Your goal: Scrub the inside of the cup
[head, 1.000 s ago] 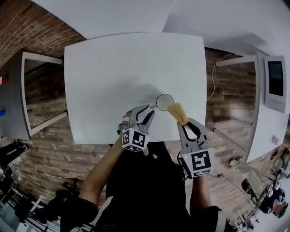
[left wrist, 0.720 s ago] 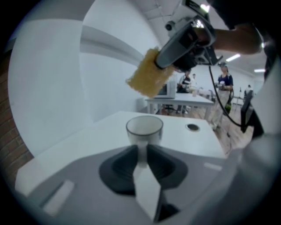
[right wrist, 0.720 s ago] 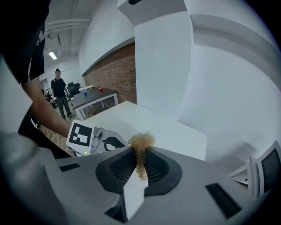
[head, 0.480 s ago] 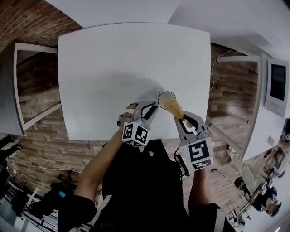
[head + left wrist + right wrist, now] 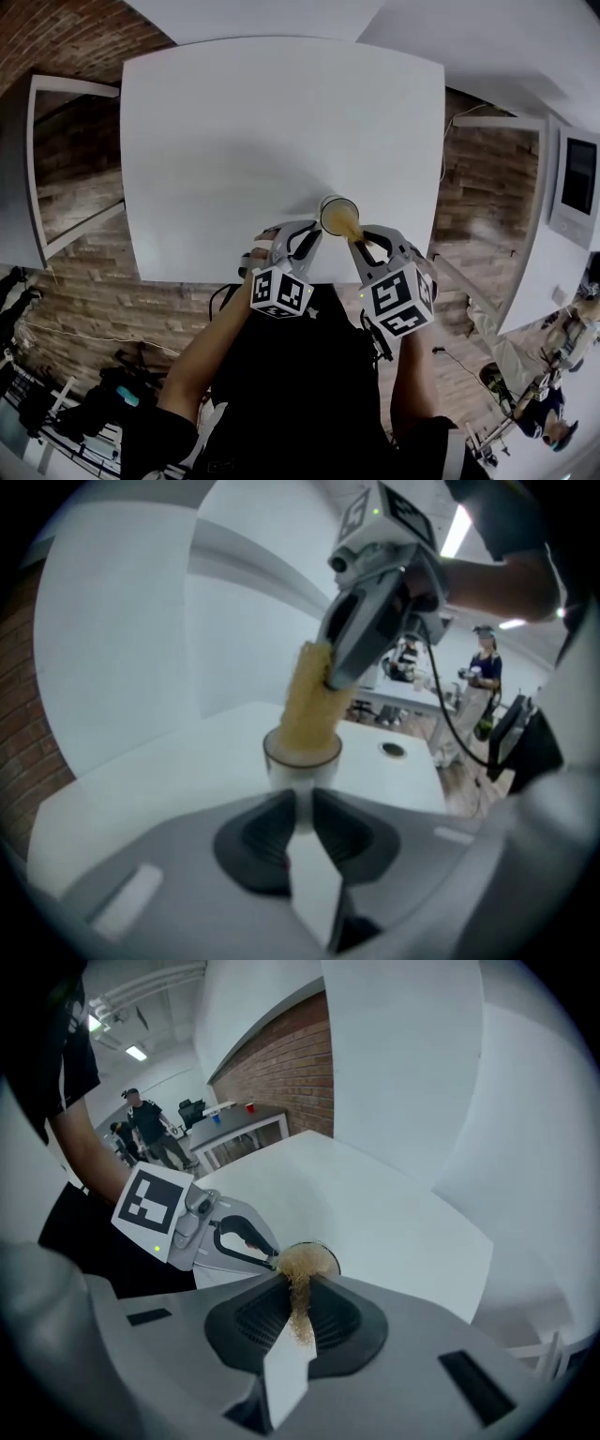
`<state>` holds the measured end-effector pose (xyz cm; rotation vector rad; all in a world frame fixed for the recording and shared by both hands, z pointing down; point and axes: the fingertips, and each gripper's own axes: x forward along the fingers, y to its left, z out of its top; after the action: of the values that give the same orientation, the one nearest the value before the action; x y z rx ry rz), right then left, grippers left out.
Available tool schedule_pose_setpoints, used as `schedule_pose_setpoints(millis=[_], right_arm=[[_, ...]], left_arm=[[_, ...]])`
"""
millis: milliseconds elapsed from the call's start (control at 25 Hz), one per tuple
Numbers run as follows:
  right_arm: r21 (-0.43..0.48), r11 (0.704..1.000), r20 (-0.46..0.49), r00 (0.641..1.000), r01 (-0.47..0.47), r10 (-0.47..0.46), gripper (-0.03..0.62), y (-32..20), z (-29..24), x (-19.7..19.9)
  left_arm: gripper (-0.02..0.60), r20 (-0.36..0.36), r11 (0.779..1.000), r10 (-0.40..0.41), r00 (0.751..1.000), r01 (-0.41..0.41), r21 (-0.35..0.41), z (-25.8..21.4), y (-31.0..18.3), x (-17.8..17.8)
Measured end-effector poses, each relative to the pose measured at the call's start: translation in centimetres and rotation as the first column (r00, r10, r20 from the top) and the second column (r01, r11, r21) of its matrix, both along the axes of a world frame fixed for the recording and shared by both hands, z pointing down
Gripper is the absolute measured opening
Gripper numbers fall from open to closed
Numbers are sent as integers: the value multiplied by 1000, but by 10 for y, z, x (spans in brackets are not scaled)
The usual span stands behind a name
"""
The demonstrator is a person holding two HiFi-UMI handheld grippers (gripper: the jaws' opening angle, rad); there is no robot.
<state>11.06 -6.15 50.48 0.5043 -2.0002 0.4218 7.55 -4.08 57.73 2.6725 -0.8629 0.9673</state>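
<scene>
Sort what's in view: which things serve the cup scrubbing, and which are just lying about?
In use: cup; tan scrubber pushed into it; right claw gripping the scrubber; left claw on the cup's wall, jaws just closed further.
Lying about: screen; far desk; bystander.

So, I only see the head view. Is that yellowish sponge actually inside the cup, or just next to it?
Observer: Inside. The left gripper view shows the lower end of the sponge sunk below the rim of the cup.
Visitor: Is anything steadying the cup?
Observer: Yes, the left tongs. The cup's lower part stands between them, and they have just been closing and now press on it.
Visitor: And what holds the sponge?
Observer: The right gripper view shows the right tongs shut on it, squeezing that end thin.
</scene>
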Motion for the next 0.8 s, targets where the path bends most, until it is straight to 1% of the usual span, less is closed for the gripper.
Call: schedule_pose_setpoints(millis=[80, 200, 440, 680, 800], right_arm=[[-27, 999, -20, 999, 38, -39, 38, 4, 13, -7], [-53, 997, -37, 997, 59, -61, 37, 3, 32, -18], [-91, 993, -103, 991, 79, -89, 37, -6, 58, -31], [-130, 990, -129, 989, 61, -78, 37, -9, 76, -40], [-127, 989, -172, 981, 71, -92, 35, -12, 81, -43]], left_arm=[[61, -2, 1000, 0, 1000, 0, 9, 0, 1, 0], [61, 6, 1000, 2, 1000, -2, 29, 0, -1, -1], [61, 25, 999, 12, 1000, -13, 51, -2, -1, 0], [62, 6, 999, -5, 1000, 4, 51, -1, 2, -4], [64, 10, 998, 5, 1000, -5, 58, -3, 1, -6]])
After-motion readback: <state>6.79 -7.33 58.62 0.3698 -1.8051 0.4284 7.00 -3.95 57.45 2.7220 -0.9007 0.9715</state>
